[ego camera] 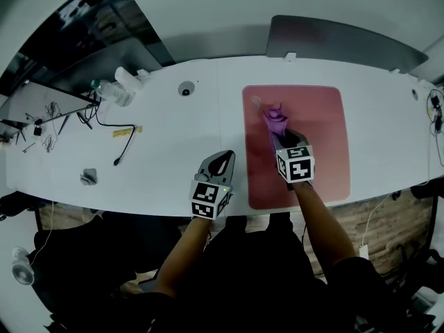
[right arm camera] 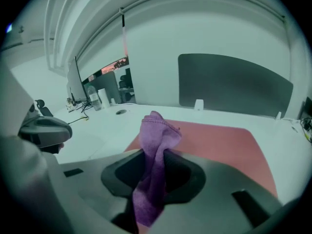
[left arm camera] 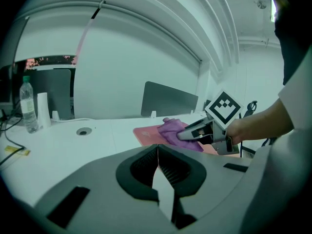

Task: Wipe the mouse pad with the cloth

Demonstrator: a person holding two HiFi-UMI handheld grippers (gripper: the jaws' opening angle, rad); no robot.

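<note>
A pink mouse pad [ego camera: 319,137] [right arm camera: 229,145] lies on the white table right of centre. My right gripper [ego camera: 279,136] [right arm camera: 155,169] is over its left half, shut on a purple cloth [ego camera: 275,121] [right arm camera: 155,145] that bunches up ahead of the jaws and hangs down behind them. The left gripper view shows the cloth [left arm camera: 173,129] resting against the mouse pad [left arm camera: 146,132]. My left gripper [ego camera: 222,164] [left arm camera: 158,172] hovers over bare table left of the pad, jaws shut with nothing between them.
A water bottle [ego camera: 114,92] [left arm camera: 28,106], a white cup [left arm camera: 43,110] and cables [ego camera: 121,141] sit at the table's far left. A round grommet [ego camera: 185,89] lies left of the pad. A dark chair back [ego camera: 340,40] stands beyond the far edge.
</note>
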